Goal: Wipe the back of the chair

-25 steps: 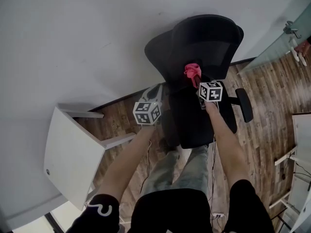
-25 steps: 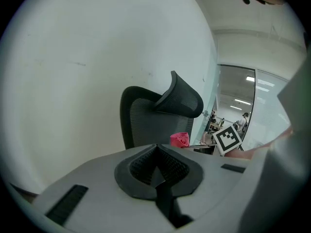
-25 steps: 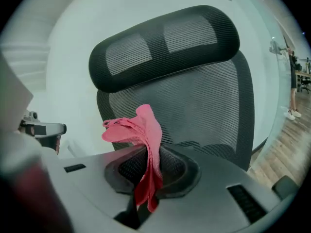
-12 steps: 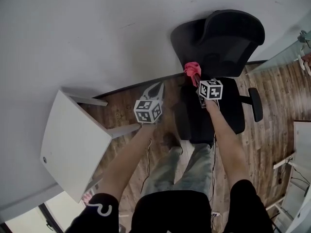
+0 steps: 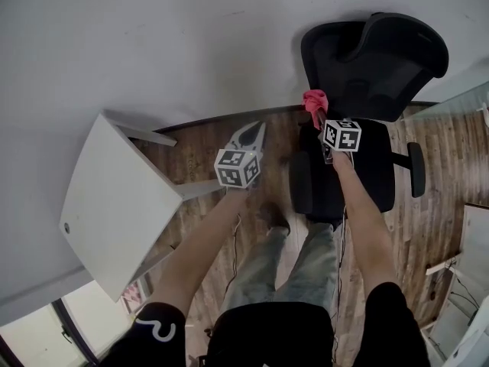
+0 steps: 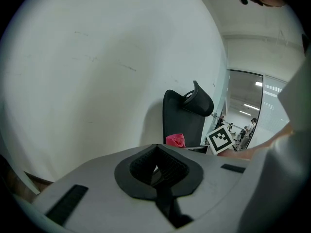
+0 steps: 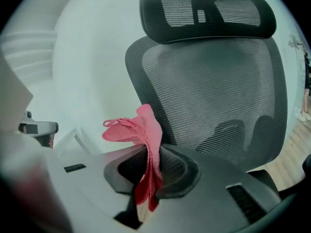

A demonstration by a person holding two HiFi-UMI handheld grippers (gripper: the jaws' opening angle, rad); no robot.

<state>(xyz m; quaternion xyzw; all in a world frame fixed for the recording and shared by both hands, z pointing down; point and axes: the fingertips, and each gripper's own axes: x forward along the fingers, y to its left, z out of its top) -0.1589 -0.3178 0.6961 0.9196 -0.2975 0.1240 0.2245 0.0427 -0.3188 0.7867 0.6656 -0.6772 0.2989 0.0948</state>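
Observation:
A black mesh office chair (image 5: 374,60) stands by the wall at the upper right of the head view. My right gripper (image 5: 318,118) is shut on a pink cloth (image 5: 314,104), held at the lower left edge of the chair back, over the seat. The right gripper view shows the cloth (image 7: 146,135) sticking up from the right gripper (image 7: 149,168), with the mesh back (image 7: 218,96) and headrest (image 7: 209,13) close ahead. My left gripper (image 5: 254,131) hangs left of the chair, shut with nothing in it. From the left gripper (image 6: 156,169), the chair (image 6: 182,120) and cloth (image 6: 175,140) show edge-on.
A white table (image 5: 114,205) stands at the left, close to my left arm. A white wall (image 5: 153,37) fills the background. The chair's armrest (image 5: 416,170) juts out at the right over the wood floor (image 5: 435,228). People stand far off (image 6: 250,127) behind glass.
In the head view the chair has shifted right and upward, and its back now faces me more squarely. The right gripper moved with it, still holding the cloth. The left gripper barely moved.

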